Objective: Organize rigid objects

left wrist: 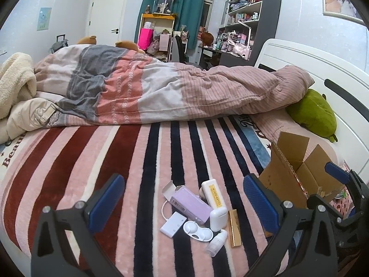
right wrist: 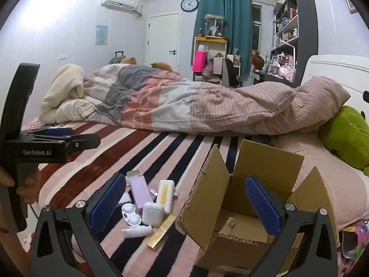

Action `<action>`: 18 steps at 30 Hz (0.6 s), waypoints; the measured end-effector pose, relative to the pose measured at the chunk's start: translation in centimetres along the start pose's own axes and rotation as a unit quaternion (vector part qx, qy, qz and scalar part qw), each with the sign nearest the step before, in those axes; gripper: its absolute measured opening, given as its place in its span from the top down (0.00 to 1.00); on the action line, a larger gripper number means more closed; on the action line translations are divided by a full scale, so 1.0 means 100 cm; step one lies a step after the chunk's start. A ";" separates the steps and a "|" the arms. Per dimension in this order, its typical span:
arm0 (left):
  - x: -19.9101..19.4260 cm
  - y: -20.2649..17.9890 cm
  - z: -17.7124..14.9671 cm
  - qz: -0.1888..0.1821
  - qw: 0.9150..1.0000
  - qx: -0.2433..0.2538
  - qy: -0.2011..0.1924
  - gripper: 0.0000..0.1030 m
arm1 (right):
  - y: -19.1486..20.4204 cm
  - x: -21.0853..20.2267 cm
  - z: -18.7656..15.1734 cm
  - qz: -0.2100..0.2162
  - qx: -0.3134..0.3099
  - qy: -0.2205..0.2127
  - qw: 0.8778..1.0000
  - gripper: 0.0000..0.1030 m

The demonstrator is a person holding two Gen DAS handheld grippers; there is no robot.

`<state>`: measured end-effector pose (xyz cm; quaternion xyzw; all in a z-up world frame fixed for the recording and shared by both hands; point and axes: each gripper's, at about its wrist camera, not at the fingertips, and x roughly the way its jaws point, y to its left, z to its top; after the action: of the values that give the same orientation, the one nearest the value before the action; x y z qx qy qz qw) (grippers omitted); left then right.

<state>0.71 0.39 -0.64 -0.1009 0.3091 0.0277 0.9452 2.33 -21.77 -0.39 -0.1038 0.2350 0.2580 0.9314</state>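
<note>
A pile of small rigid items lies on the striped blanket (left wrist: 115, 161): a purple box (left wrist: 191, 204), a white power bank with a yellow label (left wrist: 213, 195), a white earbud case (left wrist: 218, 219), a white contact lens case (left wrist: 198, 230), a white adapter (left wrist: 173, 225), a small white bottle (left wrist: 216, 242) and a gold bar (left wrist: 234, 228). An open cardboard box (right wrist: 249, 207) stands to their right. My left gripper (left wrist: 184, 203) is open above the pile. My right gripper (right wrist: 184, 200) is open, empty, over the box's left flap. The pile also shows in the right wrist view, with the purple box (right wrist: 140, 191) and gold bar (right wrist: 161, 232).
A rolled duvet (left wrist: 161, 87) lies across the bed behind the items. A green plush (left wrist: 313, 113) rests by the white headboard (left wrist: 311, 64) at right. A cream blanket (right wrist: 64, 87) is heaped at the far left. Shelves and a desk stand beyond the bed.
</note>
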 end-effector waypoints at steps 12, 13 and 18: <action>-0.001 -0.003 0.000 0.004 1.000 0.004 0.000 0.01 | -0.004 -0.003 -0.003 -0.001 0.000 -0.009 1.000 0.00; -0.001 -0.003 0.000 0.005 1.000 0.003 -0.001 0.01 | -0.004 -0.004 -0.003 -0.001 0.000 -0.009 1.000 0.00; -0.004 -0.001 0.000 0.008 1.000 0.002 -0.004 0.01 | -0.004 -0.003 -0.005 0.005 0.008 -0.021 1.000 0.00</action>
<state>0.46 0.27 -0.37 -0.0965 0.3066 0.0347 0.9463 2.12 -22.45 -0.61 -0.0896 0.2177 0.2632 0.9356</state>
